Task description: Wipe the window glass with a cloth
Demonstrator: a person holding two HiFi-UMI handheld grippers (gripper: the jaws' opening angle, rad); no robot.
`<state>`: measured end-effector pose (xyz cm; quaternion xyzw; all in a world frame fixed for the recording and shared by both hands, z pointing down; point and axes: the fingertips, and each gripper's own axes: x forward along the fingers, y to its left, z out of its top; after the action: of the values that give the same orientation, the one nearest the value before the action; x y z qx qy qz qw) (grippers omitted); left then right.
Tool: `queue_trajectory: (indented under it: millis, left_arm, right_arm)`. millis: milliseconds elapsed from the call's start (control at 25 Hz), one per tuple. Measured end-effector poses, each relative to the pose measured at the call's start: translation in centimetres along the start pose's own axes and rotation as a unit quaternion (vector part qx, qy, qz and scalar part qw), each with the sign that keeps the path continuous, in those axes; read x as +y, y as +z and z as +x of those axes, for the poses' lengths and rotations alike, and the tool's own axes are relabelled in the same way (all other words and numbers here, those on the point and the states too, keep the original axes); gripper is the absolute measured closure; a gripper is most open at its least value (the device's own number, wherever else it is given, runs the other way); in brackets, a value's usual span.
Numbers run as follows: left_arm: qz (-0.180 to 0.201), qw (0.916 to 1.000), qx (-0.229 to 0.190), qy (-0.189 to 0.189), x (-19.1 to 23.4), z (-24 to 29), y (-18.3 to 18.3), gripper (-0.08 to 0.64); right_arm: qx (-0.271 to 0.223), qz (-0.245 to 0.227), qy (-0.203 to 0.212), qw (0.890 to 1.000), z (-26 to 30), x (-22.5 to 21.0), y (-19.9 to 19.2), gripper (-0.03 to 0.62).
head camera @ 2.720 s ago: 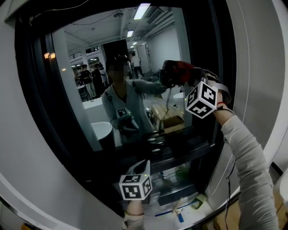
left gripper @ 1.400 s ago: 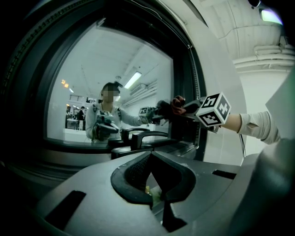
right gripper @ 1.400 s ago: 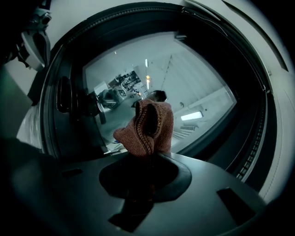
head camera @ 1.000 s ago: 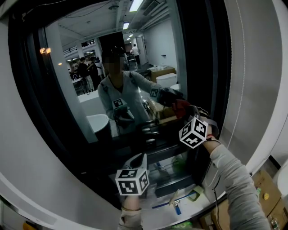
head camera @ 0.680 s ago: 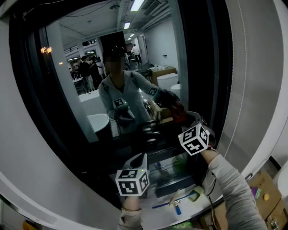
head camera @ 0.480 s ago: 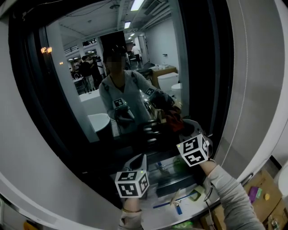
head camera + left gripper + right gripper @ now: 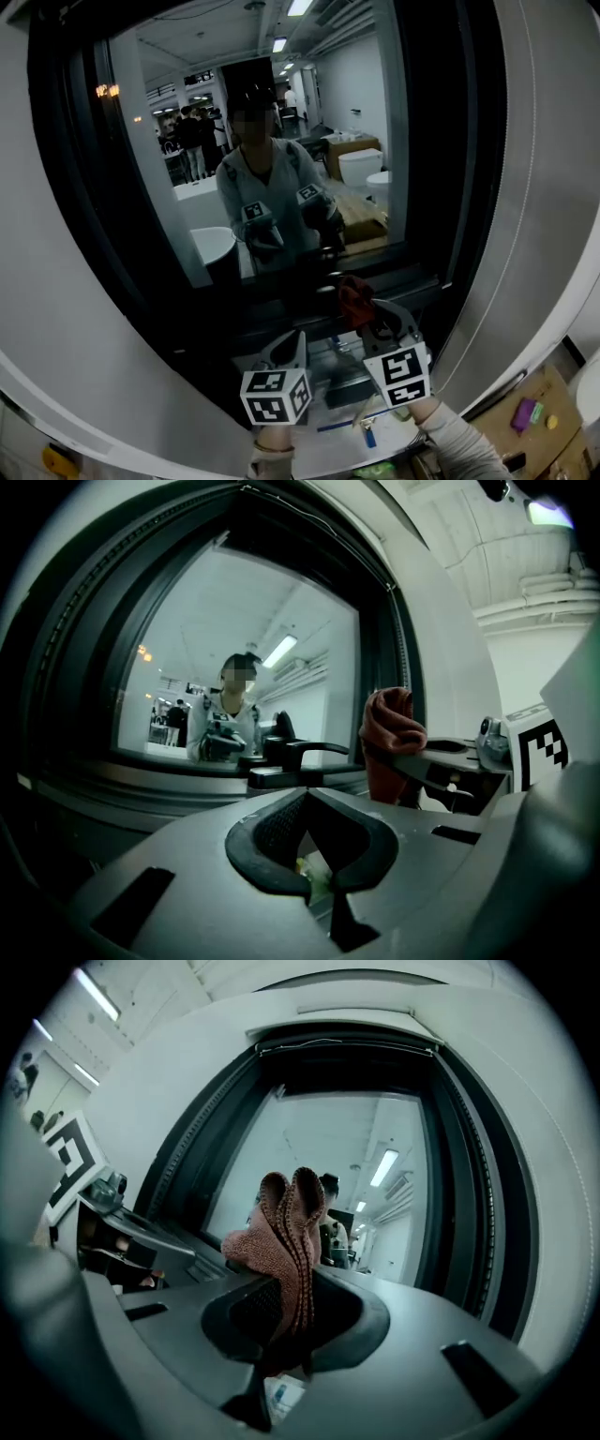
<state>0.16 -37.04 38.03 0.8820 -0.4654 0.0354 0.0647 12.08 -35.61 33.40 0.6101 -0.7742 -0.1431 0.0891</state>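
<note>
**Head view.** Compared with the frame from 2.7 s ago, the right gripper (image 7: 373, 323) has come down from about 2 o'clock on the window glass (image 7: 281, 122) to about 5 o'clock, low by the dark lower frame (image 7: 281, 314). The red cloth (image 7: 354, 296) has come down with it and stands at its tip, in front of the frame and not on the upper pane. The left gripper (image 7: 292, 343) remains at 6 o'clock, just beside the right one at its 9 o'clock. The pane mirrors the person and both marker cubes. On the sill surface (image 7: 328, 450) below the grippers lies a small blue item (image 7: 372, 435).

**Left gripper view.** The left gripper (image 7: 314, 860) has its jaws pressed together at the tips, with nothing pinched. A greenish scrap shows only through the gap behind them. At 2 o'clock the cloth (image 7: 392, 728) rises from the right gripper (image 7: 441, 761), against the window glass (image 7: 253, 667).

**Right gripper view.** The right gripper (image 7: 286, 1321) is closed on the cloth (image 7: 284, 1232). The folded knit stands upright from between the jaws toward 12 o'clock, before the window glass (image 7: 375, 1166).
</note>
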Motion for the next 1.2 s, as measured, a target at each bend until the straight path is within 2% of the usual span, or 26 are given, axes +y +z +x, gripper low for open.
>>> queue_trajectory:
  millis: [440,680,1200]
  left_arm:
    - [-0.003,0.9999,0.01,0.003,0.1,-2.8,-2.7,0.555]
    - [-0.011,0.9998,0.018,0.007,0.0,-3.9,-4.3,0.555]
    - [-0.016,0.9993,0.031,0.009,-0.5,-4.6,-5.8,0.555]
  right_arm:
    - [0.005,0.088,0.045,0.995,-2.5,6.2,-2.9,0.538]
    - [0.015,0.141,0.073,0.987,-3.9,8.1,-4.1,0.538]
    - [0.027,0.15,0.104,0.983,-5.3,9.9,-4.8,0.54]
